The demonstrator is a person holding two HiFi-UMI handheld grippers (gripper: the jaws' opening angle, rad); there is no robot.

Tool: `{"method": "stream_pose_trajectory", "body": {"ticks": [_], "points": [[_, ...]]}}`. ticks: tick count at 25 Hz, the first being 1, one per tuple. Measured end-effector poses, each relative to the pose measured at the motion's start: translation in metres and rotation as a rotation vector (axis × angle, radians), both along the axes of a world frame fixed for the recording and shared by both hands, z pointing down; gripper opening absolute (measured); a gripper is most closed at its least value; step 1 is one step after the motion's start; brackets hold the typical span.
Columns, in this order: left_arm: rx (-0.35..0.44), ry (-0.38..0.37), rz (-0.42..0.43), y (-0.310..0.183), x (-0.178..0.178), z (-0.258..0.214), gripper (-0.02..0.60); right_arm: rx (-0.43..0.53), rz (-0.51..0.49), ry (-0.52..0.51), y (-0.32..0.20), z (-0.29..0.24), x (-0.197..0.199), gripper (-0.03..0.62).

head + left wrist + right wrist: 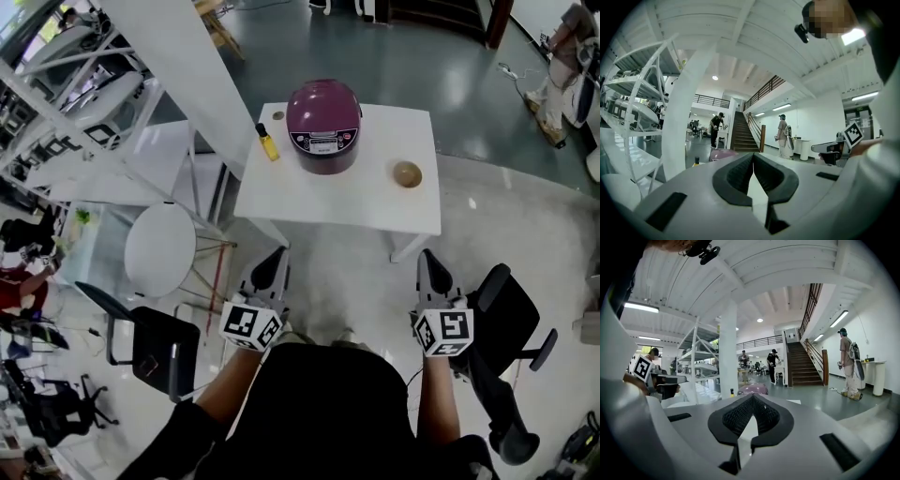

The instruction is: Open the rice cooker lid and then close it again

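Closest to my head camera is the operator's dark-shirted torso (328, 403), with both forearms reaching forward from it. Ahead of those, the left tongs (271, 257) and the right tongs (430, 259) hang side by side over the pale floor, each with its marker cube toward me, tips aimed at the white table (337, 202) and short of its near edge. Both pairs are clenched on nothing: in the left gripper view the dark pads meet at a point (753, 156) with only white table surface showing in the notch below, and the right gripper view shows the same closed tip (752, 398). The purple rice cooker (323, 125) stands toward the far side of the table, its lid (323, 108) down, well apart from both tongs and ahead of the gap between them, a little nearer the left pair's line. From the left tongs it peeks out just left of the tip; from the right tongs it sits straight above the tip. A yellow bottle (268, 143) lies just left of the cooker, and a small bowl (407, 174) rests to its right, nearer me. Black chairs (150, 342) flank the operator.
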State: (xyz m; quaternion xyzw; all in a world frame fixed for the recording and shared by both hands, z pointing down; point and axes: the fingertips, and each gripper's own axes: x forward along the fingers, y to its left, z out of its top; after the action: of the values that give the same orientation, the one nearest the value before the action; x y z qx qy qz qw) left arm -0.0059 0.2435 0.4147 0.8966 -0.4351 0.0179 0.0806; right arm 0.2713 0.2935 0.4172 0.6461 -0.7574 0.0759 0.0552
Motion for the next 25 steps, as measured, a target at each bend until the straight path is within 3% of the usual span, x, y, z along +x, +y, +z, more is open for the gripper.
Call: {"method": "stream_pose_trajectory", "body": {"ticks": [11,25], "points": [[-0.002,0.034,-0.031,0.027,-0.011,0.012,0.005,-0.026,-0.046,0.085,0.02,0.012,-0.021,-0.002],[0.031,0.026,-0.033,0.033,-0.02,0.003,0.005,-0.021,-0.031,0.05,0.032,0.018,-0.026,-0.002]]}}
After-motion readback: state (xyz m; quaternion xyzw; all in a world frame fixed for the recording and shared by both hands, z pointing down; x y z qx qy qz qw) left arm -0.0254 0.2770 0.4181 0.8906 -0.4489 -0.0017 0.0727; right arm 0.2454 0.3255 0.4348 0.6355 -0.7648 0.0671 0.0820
